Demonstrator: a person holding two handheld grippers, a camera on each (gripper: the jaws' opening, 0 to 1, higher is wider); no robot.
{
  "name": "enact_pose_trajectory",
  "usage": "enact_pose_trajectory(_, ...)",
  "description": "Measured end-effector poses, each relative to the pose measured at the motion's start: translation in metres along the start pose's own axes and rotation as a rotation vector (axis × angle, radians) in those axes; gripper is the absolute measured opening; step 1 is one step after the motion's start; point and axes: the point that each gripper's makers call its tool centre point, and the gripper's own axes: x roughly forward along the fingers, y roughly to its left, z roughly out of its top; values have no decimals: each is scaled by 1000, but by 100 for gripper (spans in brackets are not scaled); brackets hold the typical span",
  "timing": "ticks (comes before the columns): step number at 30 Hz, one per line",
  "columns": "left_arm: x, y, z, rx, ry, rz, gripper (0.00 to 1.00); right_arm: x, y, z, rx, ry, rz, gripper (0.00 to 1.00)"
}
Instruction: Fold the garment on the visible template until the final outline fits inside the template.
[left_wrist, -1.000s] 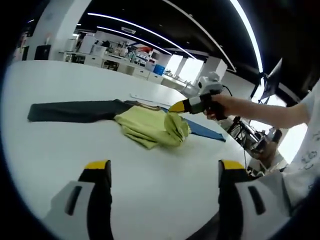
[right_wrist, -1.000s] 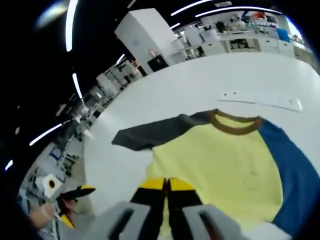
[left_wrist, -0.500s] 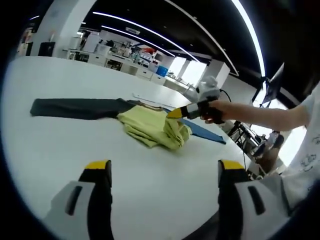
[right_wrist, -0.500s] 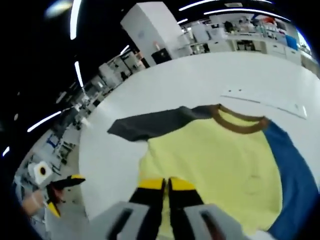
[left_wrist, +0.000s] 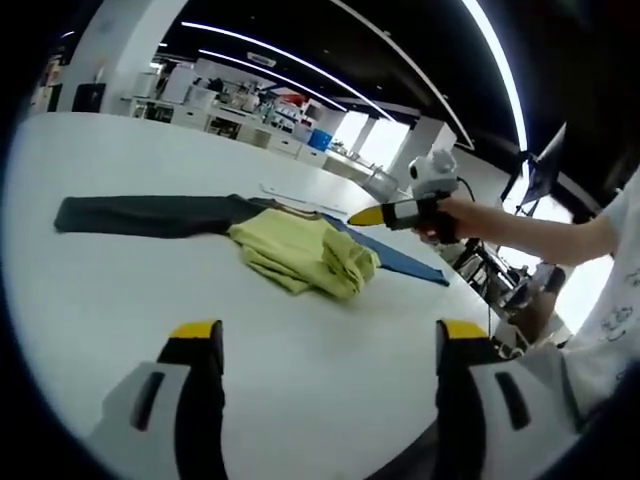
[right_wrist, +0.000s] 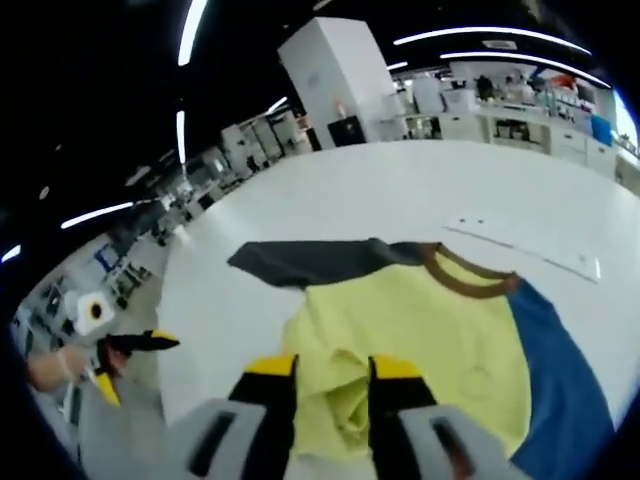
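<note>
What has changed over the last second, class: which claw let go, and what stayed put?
The right claw, shut on the yellow hem a second ago, has opened and let go; in the left gripper view it has lifted clear above the garment. The released hem lies bunched on the yellow body. The left claw stays open, apart from the garment. The grey sleeve and blue sleeve stay spread on the table.

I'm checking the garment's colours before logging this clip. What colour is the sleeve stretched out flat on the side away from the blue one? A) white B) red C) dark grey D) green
C: the long sleeve running from the brown collar of the yellow garment is dark grey, opposite the blue sleeve.
</note>
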Motion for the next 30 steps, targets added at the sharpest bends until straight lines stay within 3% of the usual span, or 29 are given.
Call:
enact_pose_trajectory(7, 0, -3, 1, 4, 1, -2, 85, -8, -5, -5, -60, -9, -23, 48)
enact_pose_trajectory(11, -2, 0, 3, 3, -1, 0, 85, -9, -11, -3, -113, -23, -50, 75)
enact_pose_trajectory(13, -2, 0, 3, 6, 0, 2, 85, -10, -15, -3, -138, -25, -67, 83)
enact_pose_trajectory(24, -3, -1, 2, 3, 2, 6, 85, -15, -14, -15, -148, -8, -58, 73)
enact_pose_trajectory(30, -3, 1, 2, 3, 1, 7, 85, -10, -14, -32, -90, 27, -27, 44)
